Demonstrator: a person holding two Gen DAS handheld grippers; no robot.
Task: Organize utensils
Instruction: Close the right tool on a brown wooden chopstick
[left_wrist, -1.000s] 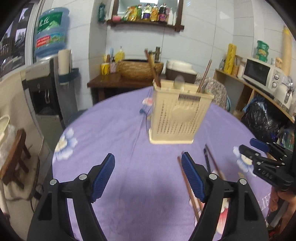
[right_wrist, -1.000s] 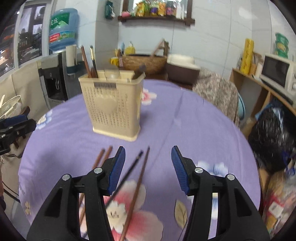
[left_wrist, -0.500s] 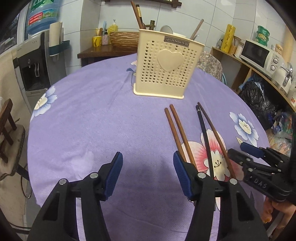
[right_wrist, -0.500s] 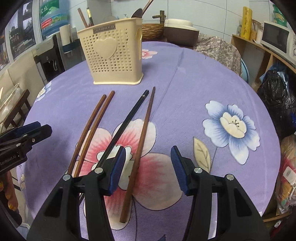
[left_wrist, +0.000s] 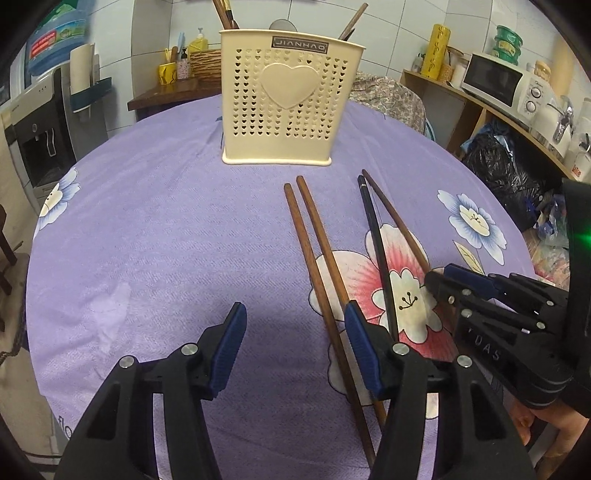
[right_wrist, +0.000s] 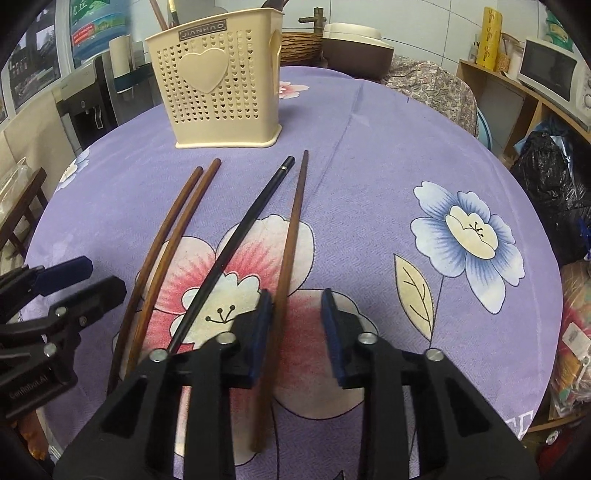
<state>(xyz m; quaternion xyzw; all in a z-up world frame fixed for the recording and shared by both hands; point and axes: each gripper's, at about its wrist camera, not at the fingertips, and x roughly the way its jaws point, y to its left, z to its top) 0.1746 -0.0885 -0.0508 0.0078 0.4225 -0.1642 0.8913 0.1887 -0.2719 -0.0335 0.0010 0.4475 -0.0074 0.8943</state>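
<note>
Btwn right tongs (right_wrist: 295, 332), agape: brown chopstick (right_wrist: 291, 229) pointing at holder (right_wrist: 218, 81); left tongs (left_wrist: 295, 347) agape

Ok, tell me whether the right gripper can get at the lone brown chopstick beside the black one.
Probably yes. The right gripper is open, low over the tablecloth, and the lone brown chopstick already runs between its fingers, by the left pad. The black chopstick lies outside; nothing blocks closing.

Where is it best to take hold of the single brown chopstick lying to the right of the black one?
Probably near its lower third, from above: the single brown chopstick lies flat on the tablecloth, and the open right tongs already straddle it there. Farther up, the black chopstick crowds it.
</note>
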